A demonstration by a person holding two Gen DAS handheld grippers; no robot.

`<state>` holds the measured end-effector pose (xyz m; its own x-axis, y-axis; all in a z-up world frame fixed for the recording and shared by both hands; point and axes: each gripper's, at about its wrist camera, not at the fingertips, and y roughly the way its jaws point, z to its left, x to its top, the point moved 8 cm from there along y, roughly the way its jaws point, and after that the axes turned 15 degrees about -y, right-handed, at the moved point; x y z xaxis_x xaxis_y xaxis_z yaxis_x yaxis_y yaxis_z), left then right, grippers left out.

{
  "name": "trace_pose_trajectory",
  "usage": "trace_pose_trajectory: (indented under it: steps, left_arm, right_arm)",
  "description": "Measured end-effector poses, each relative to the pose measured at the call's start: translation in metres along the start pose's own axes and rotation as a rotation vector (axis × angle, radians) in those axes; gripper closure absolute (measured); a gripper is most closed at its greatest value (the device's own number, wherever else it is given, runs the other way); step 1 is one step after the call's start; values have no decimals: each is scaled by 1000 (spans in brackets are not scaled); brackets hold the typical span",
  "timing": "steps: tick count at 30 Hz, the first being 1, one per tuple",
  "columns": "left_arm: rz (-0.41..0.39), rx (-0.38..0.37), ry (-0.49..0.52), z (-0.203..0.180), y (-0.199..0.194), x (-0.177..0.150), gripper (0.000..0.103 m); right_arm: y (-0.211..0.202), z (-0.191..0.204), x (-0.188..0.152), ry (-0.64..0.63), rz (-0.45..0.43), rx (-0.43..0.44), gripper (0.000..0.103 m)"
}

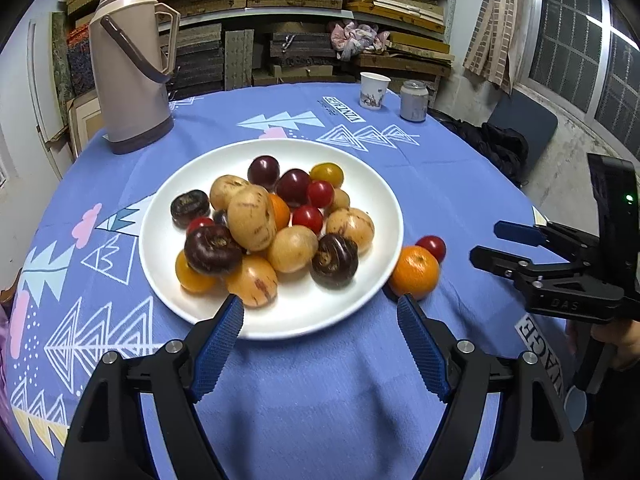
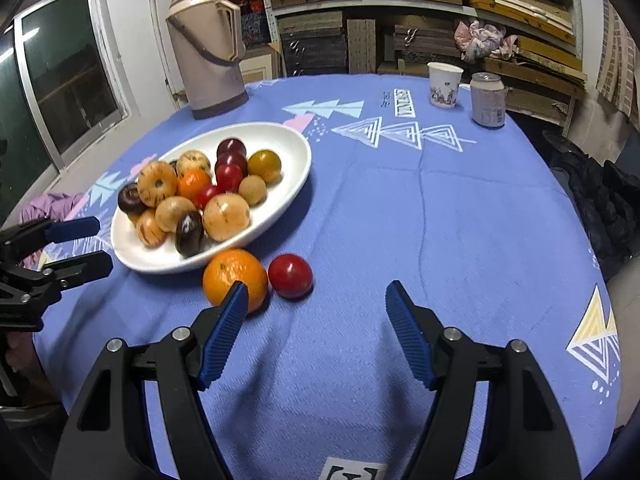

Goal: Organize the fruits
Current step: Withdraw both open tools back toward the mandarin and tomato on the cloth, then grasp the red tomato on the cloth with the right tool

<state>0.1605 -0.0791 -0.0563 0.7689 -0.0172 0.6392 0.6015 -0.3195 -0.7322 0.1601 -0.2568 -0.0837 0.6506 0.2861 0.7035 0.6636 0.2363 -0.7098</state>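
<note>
A white plate point(image 1: 360, 184) point(image 2: 288, 148) on the blue tablecloth holds several fruits: tan, dark purple, red, orange and yellow ones. An orange point(image 1: 414, 272) point(image 2: 230, 272) and a red tomato point(image 1: 432, 247) point(image 2: 290, 276) lie on the cloth just off the plate's right rim. My left gripper point(image 1: 320, 312) is open at the plate's near rim, nothing between its blue pads. My right gripper point(image 2: 314, 300) is open just short of the orange and tomato, empty; it also shows at the right edge of the left wrist view point(image 1: 486, 246). The left gripper point(image 2: 88, 244) appears at the left edge of the right wrist view.
A beige thermos point(image 1: 132, 68) point(image 2: 208, 48) stands at the table's far left. A paper cup point(image 1: 374, 90) point(image 2: 444, 84) and a can point(image 1: 414, 100) point(image 2: 487, 98) stand at the far edge. Shelves of stacked boards fill the back wall. A dark bag point(image 1: 496, 148) lies on the floor at the right.
</note>
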Motion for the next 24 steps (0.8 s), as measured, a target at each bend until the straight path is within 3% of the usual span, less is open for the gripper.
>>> trace_pose_trajectory:
  steps: [5,16,22,24]
  left_arm:
    - [37,-11,24,-5,4,-15,23]
    - [91,-19,55,-12,16,-33,22]
    - [113,-11,50,-9,21,-36,22]
    - [118,-9,51,-10,22,-37,22]
  right_arm:
    - [17,3,-3,-13,44,5,34]
    - [51,2,4,-63,110,1,49]
    - [60,1,14,-98,91,28,70]
    - [64,-2,17,-94,77,48,72]
